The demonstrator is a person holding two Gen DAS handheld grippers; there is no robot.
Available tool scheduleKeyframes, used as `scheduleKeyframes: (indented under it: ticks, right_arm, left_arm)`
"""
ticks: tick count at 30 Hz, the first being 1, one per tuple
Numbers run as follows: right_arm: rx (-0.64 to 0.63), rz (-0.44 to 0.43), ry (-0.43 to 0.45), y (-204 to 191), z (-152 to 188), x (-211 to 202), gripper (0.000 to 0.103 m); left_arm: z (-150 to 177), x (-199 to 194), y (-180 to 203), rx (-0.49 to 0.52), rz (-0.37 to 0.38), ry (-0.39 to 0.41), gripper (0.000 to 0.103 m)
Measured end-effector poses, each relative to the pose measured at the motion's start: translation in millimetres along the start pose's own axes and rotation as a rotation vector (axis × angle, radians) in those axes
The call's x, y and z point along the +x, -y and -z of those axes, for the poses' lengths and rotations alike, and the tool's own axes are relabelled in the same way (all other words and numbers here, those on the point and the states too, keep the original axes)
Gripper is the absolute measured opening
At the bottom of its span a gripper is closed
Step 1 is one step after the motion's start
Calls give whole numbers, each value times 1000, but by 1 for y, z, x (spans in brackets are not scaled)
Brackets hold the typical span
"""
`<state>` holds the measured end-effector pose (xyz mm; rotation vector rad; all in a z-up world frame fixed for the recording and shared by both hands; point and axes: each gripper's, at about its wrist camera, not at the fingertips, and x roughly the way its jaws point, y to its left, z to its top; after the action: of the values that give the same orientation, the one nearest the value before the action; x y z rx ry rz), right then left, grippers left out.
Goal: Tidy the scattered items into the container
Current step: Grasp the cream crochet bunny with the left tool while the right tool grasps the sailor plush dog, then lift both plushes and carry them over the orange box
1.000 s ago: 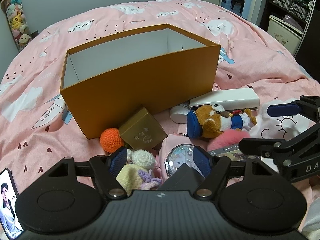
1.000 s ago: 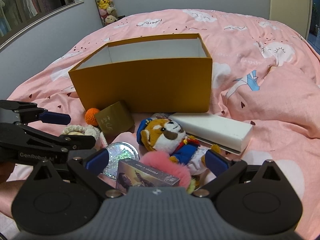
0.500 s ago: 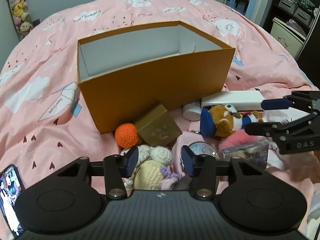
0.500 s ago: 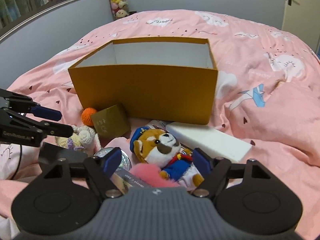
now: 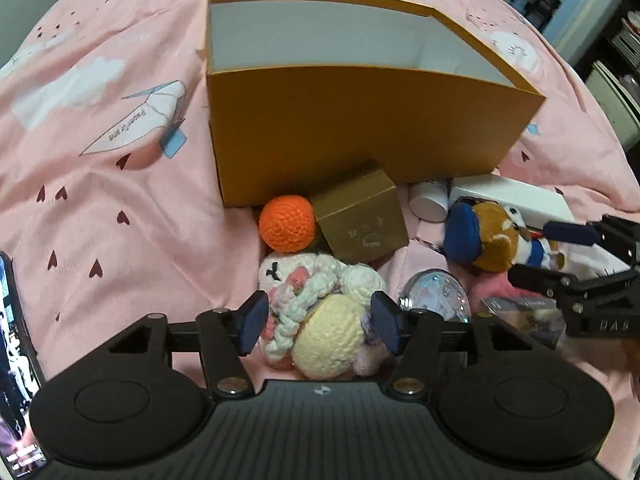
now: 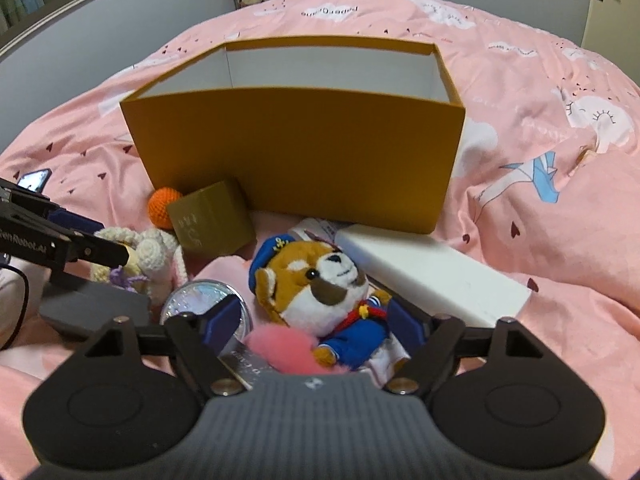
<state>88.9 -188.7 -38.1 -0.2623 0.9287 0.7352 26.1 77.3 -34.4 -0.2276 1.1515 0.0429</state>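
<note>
An open orange box (image 5: 360, 128) (image 6: 296, 152) stands on the pink bed, with scattered items in front of it. My left gripper (image 5: 319, 326) straddles a cream crochet doll (image 5: 320, 312); its jaws are opening and the pads sit beside the doll. My right gripper (image 6: 314, 320) has a plush fox in a blue sailor suit (image 6: 316, 284) between its opening jaws, which are clear of the toy. An orange crochet ball (image 5: 286, 222) and a gold cube box (image 5: 360, 220) lean at the box's front wall.
A long white box (image 6: 432, 276), a small white jar (image 5: 428, 200), a round glitter case (image 5: 436, 292), a pink pompom (image 6: 280, 348) and a printed card box (image 5: 520, 312) lie close by. A phone (image 5: 16, 360) lies at the left. Pink bedding (image 5: 100, 160) surrounds the pile.
Both grippers have come down and closer to the pile. The left narrowed, then widened around the crochet doll. The right narrowed from fully wide and now frames the plush fox.
</note>
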Motion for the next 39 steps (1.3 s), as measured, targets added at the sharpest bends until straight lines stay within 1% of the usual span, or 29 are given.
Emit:
scheduleKeyframes:
  ticks: [5,8,11,15,16,17,18,27,34,39]
  right_arm:
    - [-37,3,-37,1,-3,12,84]
    - [-60,-3,-62,1,-6,21,84]
    - [-93,1,-83,-1,-7,30,84]
    - [-124,14,-103,-4,-6,43,83]
    - [-128,18,-105,-5,-5,45,82]
    - [-134,26,-105,-5,-5,46,77]
    - [-139,39,-101,-6,-5,47,75]
    - [-140,40,-43,-7,-4,35,62]
    - [-152,33,14,-10,-6,15,61]
    - [-161,28,66,-14,-11,-2,61]
  left_arm:
    - [-5,8,0,-2,-3,-37,67]
    - [-5,14,1,9,-5,-70,71]
    - [-3,23,-3,-1,18,-104,74]
    - [0,32,-9,-32,53,-126,76]
    - [1,32,-9,-33,56,-123,76]
    - [1,31,-9,-30,58,-116,75]
    - [1,30,-9,-26,58,-109,74]
    - [5,19,-9,-35,52,-33,65]
    - [6,8,-6,-23,45,16,62]
    - [4,-3,-3,-11,26,59,62]
